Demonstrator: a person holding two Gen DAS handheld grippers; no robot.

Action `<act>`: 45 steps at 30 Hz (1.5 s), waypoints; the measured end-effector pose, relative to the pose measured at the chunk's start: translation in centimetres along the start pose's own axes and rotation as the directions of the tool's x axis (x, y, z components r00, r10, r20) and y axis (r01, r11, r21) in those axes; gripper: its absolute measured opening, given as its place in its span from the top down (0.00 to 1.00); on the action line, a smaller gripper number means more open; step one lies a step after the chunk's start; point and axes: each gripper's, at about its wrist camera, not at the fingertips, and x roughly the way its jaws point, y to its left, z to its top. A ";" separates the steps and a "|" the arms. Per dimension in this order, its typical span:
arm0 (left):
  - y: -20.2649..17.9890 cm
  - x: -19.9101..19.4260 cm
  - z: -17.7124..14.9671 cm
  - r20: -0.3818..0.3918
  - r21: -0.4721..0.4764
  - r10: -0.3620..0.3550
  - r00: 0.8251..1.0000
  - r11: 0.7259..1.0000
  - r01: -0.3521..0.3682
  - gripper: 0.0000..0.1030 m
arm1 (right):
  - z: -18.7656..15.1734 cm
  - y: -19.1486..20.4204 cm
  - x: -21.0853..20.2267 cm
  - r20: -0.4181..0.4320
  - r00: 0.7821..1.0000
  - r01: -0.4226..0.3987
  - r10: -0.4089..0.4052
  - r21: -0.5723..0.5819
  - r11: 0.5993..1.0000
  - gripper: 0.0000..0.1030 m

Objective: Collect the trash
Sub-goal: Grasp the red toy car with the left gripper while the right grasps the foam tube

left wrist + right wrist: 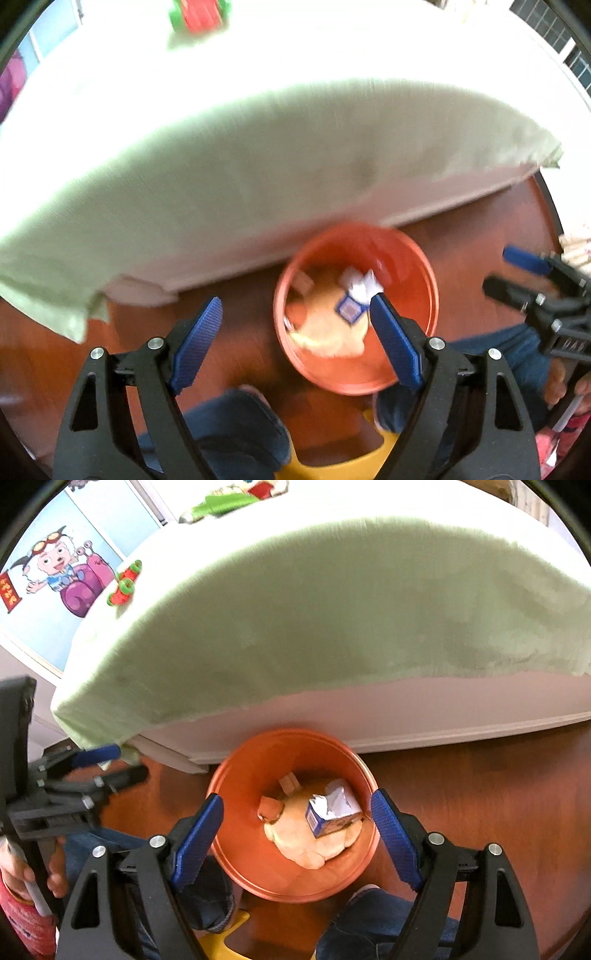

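Observation:
An orange bin (258,775) stands on the wooden floor against the table's base; it also shows in the left wrist view (406,266). Inside lie a blue-and-white carton (330,812), pale crumpled trash (317,843) and a small brown piece (290,783). The carton also shows, blurred, in the left wrist view (352,304). My right gripper (297,827) is open and empty right above the bin. My left gripper (295,328) is open and empty over the bin's left rim.
A table with a pale green cloth (314,620) hangs over the bin. Red-and-green toys (125,583) lie on it, one in the left wrist view (199,14). The person's jeans-clad legs (240,424) and a yellow stool (340,465) are below.

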 end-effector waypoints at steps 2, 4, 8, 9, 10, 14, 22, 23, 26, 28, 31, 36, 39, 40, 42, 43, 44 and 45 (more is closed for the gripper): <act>0.7 -2.0 1.3 0.061 -0.015 0.005 0.998 1.000 -0.004 0.22 | 0.2 0.3 -0.9 0.021 1.000 -0.014 0.014 -0.003 1.000 0.22; 1.7 -3.4 2.8 0.111 -0.037 0.018 0.994 0.999 -0.014 0.19 | 0.4 0.7 -1.9 0.044 0.999 -0.032 0.033 -0.009 0.999 0.22; 4.0 -5.1 6.2 0.176 -0.120 0.062 0.982 0.992 -0.041 0.18 | 0.5 1.6 -3.5 0.084 0.995 -0.053 0.055 -0.030 0.998 0.22; 4.5 -5.3 6.8 0.186 -0.136 0.071 0.980 0.990 -0.045 0.18 | 0.4 1.9 -4.0 0.098 0.993 -0.058 0.062 -0.039 0.998 0.22; 4.9 -5.4 7.7 0.198 -0.146 0.077 0.977 0.988 -0.049 0.18 | 0.4 2.2 -4.5 0.109 0.992 -0.060 0.065 -0.048 0.997 0.22; 6.1 -4.7 10.7 0.200 -0.181 0.115 0.973 0.980 -0.079 0.18 | 0.2 3.0 -5.8 0.158 0.985 -0.053 0.064 -0.075 0.996 0.22; 7.6 -2.8 14.7 0.198 -0.230 0.167 0.966 0.966 -0.120 0.19 | 0.0 3.5 -6.5 0.181 0.982 -0.043 0.061 -0.099 0.994 0.22; 7.8 -2.6 14.9 0.196 -0.237 0.169 0.966 0.964 -0.120 0.29 | 0.1 3.5 -6.5 0.180 0.982 -0.043 0.060 -0.097 0.994 0.22; 8.2 -2.4 15.1 0.198 -0.253 0.191 0.961 0.957 -0.138 0.56 | 0.2 3.3 -6.3 0.176 0.983 -0.042 0.058 -0.091 0.995 0.22; 8.6 -2.9 14.8 0.209 -0.254 0.190 0.959 0.958 -0.134 0.69 | 0.2 3.3 -6.2 0.175 0.983 -0.040 0.056 -0.091 0.995 0.22; 9.4 -3.7 14.2 0.224 -0.275 0.157 0.962 0.957 -0.093 0.79 | 0.3 3.6 -6.1 0.171 0.983 -0.043 0.059 -0.093 0.995 0.22; 9.9 -4.9 13.2 0.251 -0.274 0.139 0.958 0.959 -0.067 0.79 | 0.5 4.5 -5.8 0.164 0.984 -0.054 0.071 -0.108 0.993 0.22; 10.0 -6.1 12.2 0.281 -0.262 0.138 0.950 0.963 -0.063 0.79 | 0.9 5.3 -5.7 0.162 0.984 -0.053 0.073 -0.125 0.991 0.22; 10.0 -6.7 11.7 0.295 -0.257 0.137 0.946 0.965 -0.059 0.79 | 1.2 5.6 -5.7 0.163 0.984 -0.053 0.075 -0.131 0.990 0.22; 10.2 -7.5 11.3 0.311 -0.253 0.136 0.941 0.966 -0.056 0.79 | 1.9 6.4 -5.9 0.170 0.982 -0.058 0.083 -0.144 0.988 0.22; 10.4 -8.1 10.7 0.324 -0.252 0.137 0.936 0.966 -0.054 0.79 | 2.3 6.8 -5.9 0.174 0.981 -0.061 0.087 -0.150 0.987 0.22; 10.5 -8.5 10.3 0.331 -0.252 0.139 0.933 0.966 -0.054 0.79 | 2.9 7.3 -6.0 0.180 0.979 -0.066 0.094 -0.156 0.986 0.22; 10.8 -9.0 9.9 0.338 -0.251 0.142 0.930 0.966 -0.056 0.79 | 3.8 8.0 -6.0 0.189 0.977 -0.073 0.103 -0.163 0.984 0.22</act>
